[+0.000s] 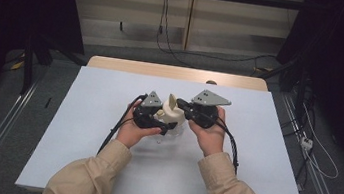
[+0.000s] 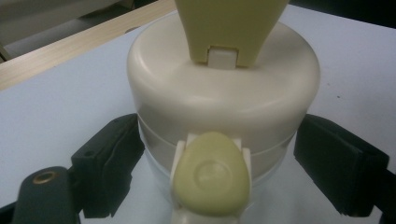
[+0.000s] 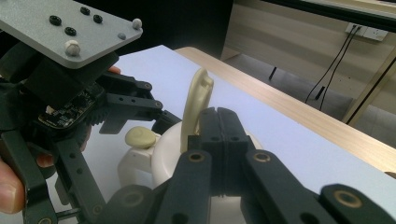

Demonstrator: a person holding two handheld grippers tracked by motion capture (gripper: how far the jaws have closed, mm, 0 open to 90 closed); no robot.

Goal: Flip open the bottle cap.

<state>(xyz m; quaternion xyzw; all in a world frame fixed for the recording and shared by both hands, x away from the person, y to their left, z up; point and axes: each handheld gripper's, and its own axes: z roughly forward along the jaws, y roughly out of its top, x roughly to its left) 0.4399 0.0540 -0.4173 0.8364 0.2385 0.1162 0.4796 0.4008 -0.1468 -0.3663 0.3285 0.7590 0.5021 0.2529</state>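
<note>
A cream screw lid tops a clear bottle at the middle of the table. Its pale yellow flip cap stands open and upright, and a yellow oval button faces me. My left gripper is shut on the bottle, one black pad on each side just below the lid. My right gripper is shut with nothing between its jaws. Its tips rest beside the flip cap, above the lid. I cannot tell whether they touch the cap.
The bottle stands on a white sheet over a wooden table whose far edge shows. A person's hands and beige sleeves enter from below. Cables trail from both grippers. Dark floor and rails flank the table.
</note>
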